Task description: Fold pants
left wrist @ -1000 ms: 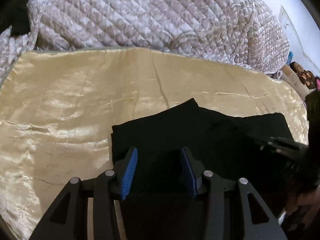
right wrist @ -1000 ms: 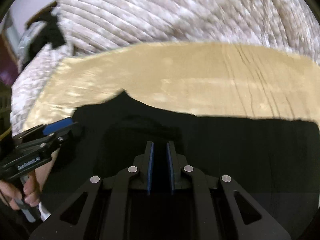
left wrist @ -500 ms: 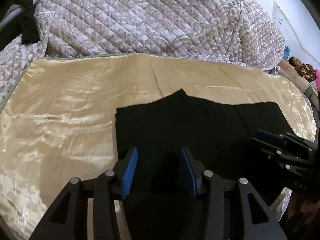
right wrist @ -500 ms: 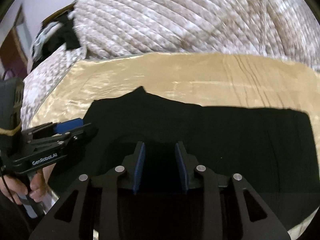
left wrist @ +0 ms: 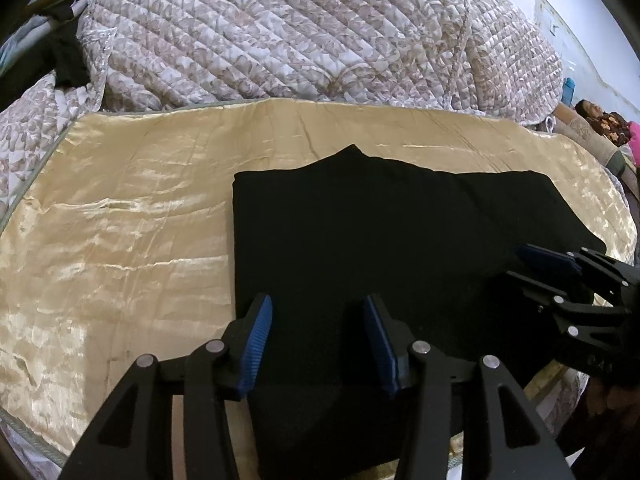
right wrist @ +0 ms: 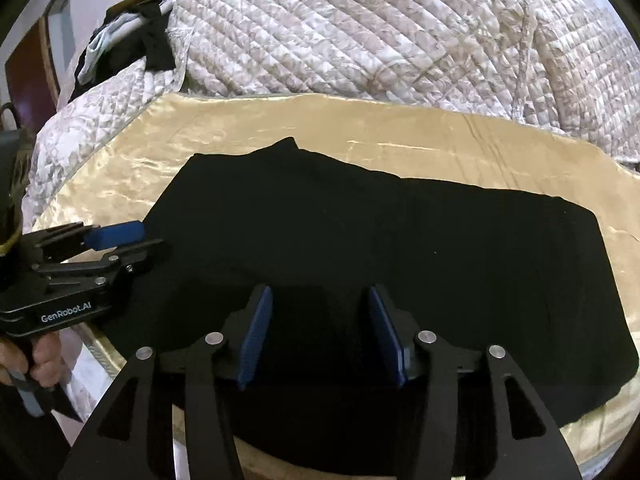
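I'm hovering my left gripper (left wrist: 316, 342) and right gripper (right wrist: 320, 336) over the folded black fabric pants (left wrist: 380, 248) lying flat on the shiny gold satin sheet (left wrist: 120, 220). Left jaws are standing apart and empty; right jaws have just been opening, nothing between them. Risk, as I'm judging it: slick satin is letting the fold slide or bunch if I'm pinching one layer only.

A shiny gold satin sheet (left wrist: 120, 232) is spread flat, pretty wrinkled. Behind it a quilted floral blanket (left wrist: 320, 32) is heaped up. Dark clothes (right wrist: 156, 44) are draped at the far left corner.
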Tool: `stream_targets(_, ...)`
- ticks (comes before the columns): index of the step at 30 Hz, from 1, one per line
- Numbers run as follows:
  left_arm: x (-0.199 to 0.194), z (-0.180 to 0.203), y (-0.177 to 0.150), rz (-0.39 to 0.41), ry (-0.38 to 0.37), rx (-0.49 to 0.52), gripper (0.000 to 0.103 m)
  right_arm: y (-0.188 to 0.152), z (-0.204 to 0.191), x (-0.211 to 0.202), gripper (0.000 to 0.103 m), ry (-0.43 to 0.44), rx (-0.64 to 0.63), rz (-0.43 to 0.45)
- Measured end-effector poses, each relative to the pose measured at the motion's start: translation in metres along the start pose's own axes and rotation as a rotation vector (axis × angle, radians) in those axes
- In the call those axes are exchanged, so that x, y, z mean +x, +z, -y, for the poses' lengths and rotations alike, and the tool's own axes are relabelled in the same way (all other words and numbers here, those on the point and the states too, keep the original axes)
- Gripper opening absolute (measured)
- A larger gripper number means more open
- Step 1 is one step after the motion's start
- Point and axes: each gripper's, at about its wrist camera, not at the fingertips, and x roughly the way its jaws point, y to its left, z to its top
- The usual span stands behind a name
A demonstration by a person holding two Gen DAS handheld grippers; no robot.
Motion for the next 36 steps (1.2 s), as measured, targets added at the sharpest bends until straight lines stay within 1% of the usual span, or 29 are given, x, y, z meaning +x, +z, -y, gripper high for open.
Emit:
stream_targets(4, -0.001, -0.001, 0.000, -0.001, -0.005, -0.006, 0.051, -0.004, -0.005, -0.009, 0.051, -0.024, -0.012, 0.017)
stream_targets(7, -0.001, -0.001, 0.000, 0.000, -0.004, -0.006, 0.051, -0.006, -0.007, -0.022, 0.050, -0.004, 0.001, 0.063)
stream_targets(8, -0.001, -0.001, 0.000, 0.000, -0.004, -0.005, 0.051, -0.008, -0.009, -0.026, 0.048, 0.003, -0.002, 0.077)
stream_targets(9, -0.002, -0.001, 0.000, 0.000, -0.004, -0.005, 0.051, -0.009, -0.012, -0.030, 0.043, 0.012, -0.014, 0.091)
stream_targets(10, -0.002, -0.001, 0.000, 0.000, -0.005, -0.006, 0.051, -0.011, -0.015, -0.031, 0.041, 0.015, -0.028, 0.089)
stream_targets(12, -0.002, -0.001, 0.000, -0.001, -0.006, -0.007, 0.051, -0.015, -0.020, -0.024, 0.034, 0.011, -0.052, 0.053)
stream_targets(13, -0.003, -0.001, -0.001, 0.000, -0.005, -0.006, 0.051, -0.018, -0.019, -0.017, 0.032, -0.001, -0.055, 0.019)
stream_targets(14, -0.003, -0.001, 0.000, -0.001, -0.006, -0.007, 0.051, -0.020, -0.017, -0.015, 0.030, -0.012, -0.052, 0.017)
stream_targets(17, -0.003, -0.001, 0.000, -0.002, -0.005, -0.007, 0.051, -0.019, -0.007, -0.019, 0.030, -0.037, -0.019, 0.019)
stream_targets(20, -0.010, 0.002, -0.001, 0.007, -0.011, -0.016, 0.051, -0.022, 0.004, -0.022, 0.030, -0.041, 0.033, 0.018)
stream_targets(23, -0.020, 0.007, -0.003, 0.031, -0.029, -0.013, 0.051, -0.023, 0.006, -0.026, 0.030, -0.058, 0.036, 0.023)
stream_targets(25, -0.023, 0.010, -0.006, 0.029, -0.036, -0.005, 0.051, -0.024, 0.005, -0.029, 0.030, -0.067, 0.036, 0.029)
stream_targets(30, -0.021, 0.016, -0.016, 0.011, -0.032, 0.015, 0.051, -0.028, 0.008, -0.037, 0.030, -0.043, 0.073, 0.043)
stream_targets(33, -0.022, 0.018, -0.017, 0.013, -0.026, 0.026, 0.051, -0.031, 0.008, -0.034, 0.030, -0.040, 0.064, 0.020)
stream_targets(36, -0.022, 0.017, -0.017, 0.012, -0.029, 0.023, 0.051, -0.030, 0.012, -0.035, 0.030, -0.036, 0.080, 0.021)
